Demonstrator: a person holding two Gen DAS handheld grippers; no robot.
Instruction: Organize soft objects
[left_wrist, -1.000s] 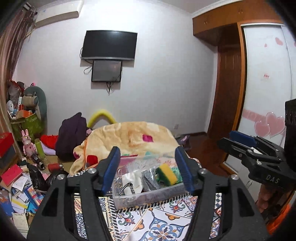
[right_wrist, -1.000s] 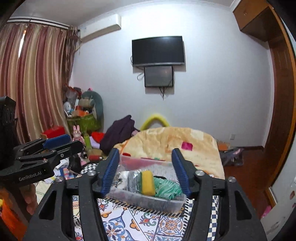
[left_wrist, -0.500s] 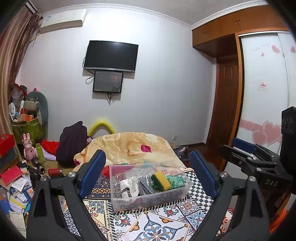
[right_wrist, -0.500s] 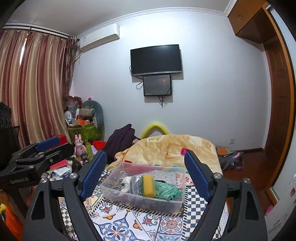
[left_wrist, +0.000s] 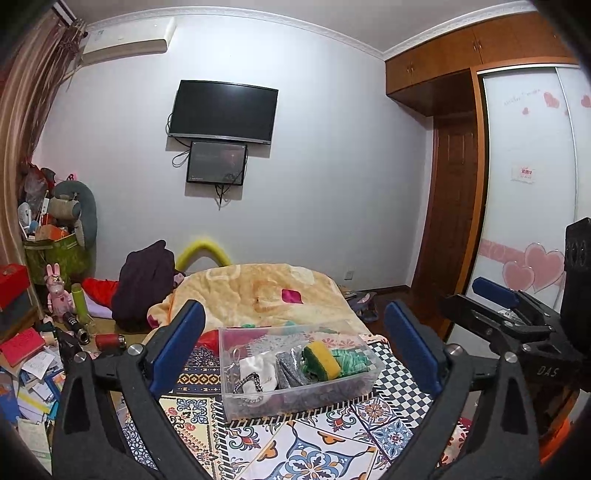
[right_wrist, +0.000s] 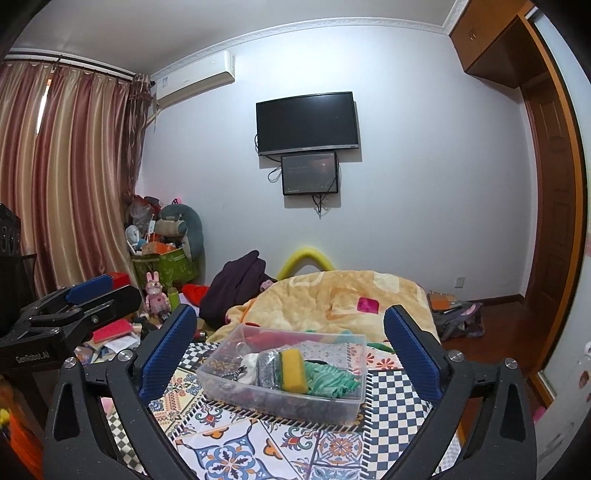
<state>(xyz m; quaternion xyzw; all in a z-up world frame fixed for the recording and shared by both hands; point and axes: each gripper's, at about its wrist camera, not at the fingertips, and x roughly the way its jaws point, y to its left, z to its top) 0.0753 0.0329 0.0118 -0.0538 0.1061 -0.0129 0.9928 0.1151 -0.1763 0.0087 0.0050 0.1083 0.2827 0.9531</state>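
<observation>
Both the left claw (left_wrist: 293, 350) and right claw (right_wrist: 290, 349) are held wide, with nothing gripped. The clear bin (left_wrist: 295, 400) of soft objects is framed ahead between their fingers, on the patterned cloth (right_wrist: 240, 448); a yellow blanket (right_wrist: 332, 299) lies beyond.

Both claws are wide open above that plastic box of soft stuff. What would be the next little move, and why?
Probably lower the right gripper toward the yellow sponge. It stands on top of the clear box, nearest that gripper's open fingers, and neither gripper holds anything yet.
</observation>
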